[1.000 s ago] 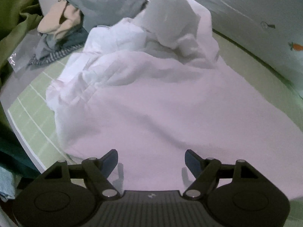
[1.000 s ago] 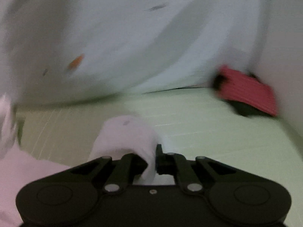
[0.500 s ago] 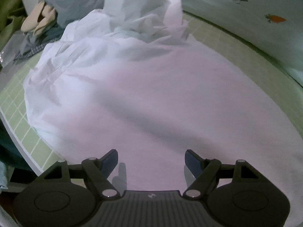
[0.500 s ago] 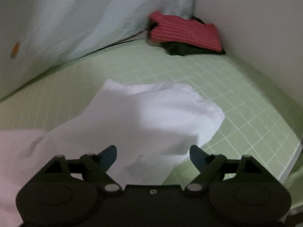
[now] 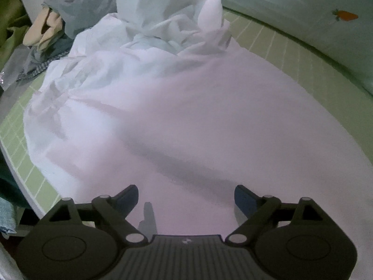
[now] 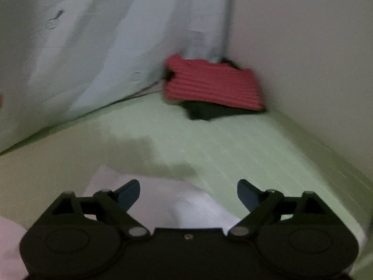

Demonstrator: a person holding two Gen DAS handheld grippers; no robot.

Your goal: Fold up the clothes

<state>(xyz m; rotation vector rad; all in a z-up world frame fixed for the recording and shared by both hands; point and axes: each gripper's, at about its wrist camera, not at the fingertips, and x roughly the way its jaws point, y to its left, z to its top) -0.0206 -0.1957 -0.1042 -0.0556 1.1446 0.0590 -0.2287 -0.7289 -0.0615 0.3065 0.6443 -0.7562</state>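
Note:
A large white garment (image 5: 191, 116) lies spread over the green gridded mat (image 5: 275, 44), bunched into a crumpled heap at its far end. My left gripper (image 5: 186, 198) hovers over its smooth near part, jaws opening wide, with nothing pinched between them. In the right wrist view an end of the white garment (image 6: 167, 200) lies flat on the mat (image 6: 244, 154) under my right gripper (image 6: 188, 194). Its jaws are opening too, and the pads stand clear of the cloth.
A red ribbed folded garment (image 6: 212, 84) sits on a dark one in the far corner by the wall. Grey, beige and checked clothes (image 5: 58, 18) are heaped beyond the white heap. A pale sheet with a carrot print (image 5: 345, 15) borders the mat.
The right gripper let go of the white cloth, which dropped flat onto the mat, and then swung toward the red garment's corner. The left gripper slid along the garment and widened slightly.

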